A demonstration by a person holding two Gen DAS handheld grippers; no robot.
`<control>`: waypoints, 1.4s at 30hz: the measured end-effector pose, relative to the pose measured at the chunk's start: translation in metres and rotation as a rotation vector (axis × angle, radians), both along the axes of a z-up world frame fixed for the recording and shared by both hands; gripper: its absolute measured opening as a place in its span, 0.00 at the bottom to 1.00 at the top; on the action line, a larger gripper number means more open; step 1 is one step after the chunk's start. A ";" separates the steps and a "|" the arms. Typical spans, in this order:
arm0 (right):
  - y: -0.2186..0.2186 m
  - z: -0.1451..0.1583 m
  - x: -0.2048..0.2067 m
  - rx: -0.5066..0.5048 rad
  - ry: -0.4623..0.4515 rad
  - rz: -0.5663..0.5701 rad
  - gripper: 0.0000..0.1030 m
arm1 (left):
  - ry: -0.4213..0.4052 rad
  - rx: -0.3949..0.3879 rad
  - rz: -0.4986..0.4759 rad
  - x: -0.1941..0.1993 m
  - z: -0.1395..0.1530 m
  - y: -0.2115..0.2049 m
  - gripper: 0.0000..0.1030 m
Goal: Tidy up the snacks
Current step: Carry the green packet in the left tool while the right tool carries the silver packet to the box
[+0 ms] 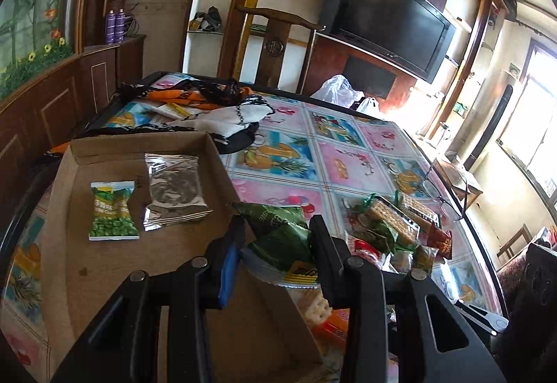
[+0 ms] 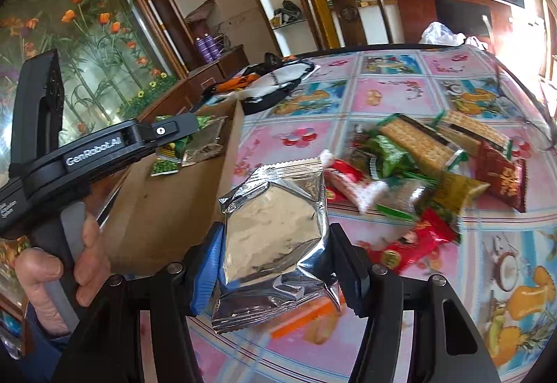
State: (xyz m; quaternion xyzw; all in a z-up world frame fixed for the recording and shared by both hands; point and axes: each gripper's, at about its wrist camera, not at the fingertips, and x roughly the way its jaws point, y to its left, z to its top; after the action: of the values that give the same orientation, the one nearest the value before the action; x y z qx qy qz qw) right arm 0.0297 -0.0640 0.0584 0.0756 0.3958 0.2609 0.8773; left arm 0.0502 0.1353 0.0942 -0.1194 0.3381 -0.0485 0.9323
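We see both tools built alike: the left gripper [image 1: 275, 250] and right gripper [image 2: 275, 264] are matte black plastic, each with one blue ribbed pad [image 2: 205, 273] on the left finger and a plain black finger on the right. Round silver pivot pins [image 1: 199, 262] sit on the linkage arms, with slotted cut-outs further back. Side-on, the left tool shows white "GenRobot.AI" lettering [image 2: 93, 151], a small silver screw and a grey handle. The person's left hand [image 2: 59, 275] has a dark blue sleeve edge below it.
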 end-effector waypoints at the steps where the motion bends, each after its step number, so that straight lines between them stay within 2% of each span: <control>1: 0.005 0.001 0.001 0.005 0.004 0.010 0.62 | 0.002 -0.003 0.007 0.001 0.000 0.004 0.36; 14: 0.072 0.011 0.008 0.004 -0.012 0.127 0.62 | 0.050 -0.038 0.124 0.009 -0.009 0.061 0.36; 22: 0.117 0.001 0.016 -0.047 -0.001 0.196 0.62 | 0.130 -0.053 0.191 0.018 -0.023 0.091 0.36; 30: 0.146 -0.016 0.026 -0.116 0.008 0.225 0.62 | 0.175 -0.053 0.201 0.022 -0.032 0.095 0.36; 42: 0.152 -0.027 0.022 -0.164 -0.021 0.236 0.62 | 0.210 -0.015 0.201 0.027 -0.039 0.090 0.36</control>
State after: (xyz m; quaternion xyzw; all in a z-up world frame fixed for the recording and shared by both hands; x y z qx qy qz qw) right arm 0.0517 0.0880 0.0313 -0.0463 0.4129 0.3299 0.8477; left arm 0.0768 0.2256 0.0556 -0.1640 0.4199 0.0553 0.8909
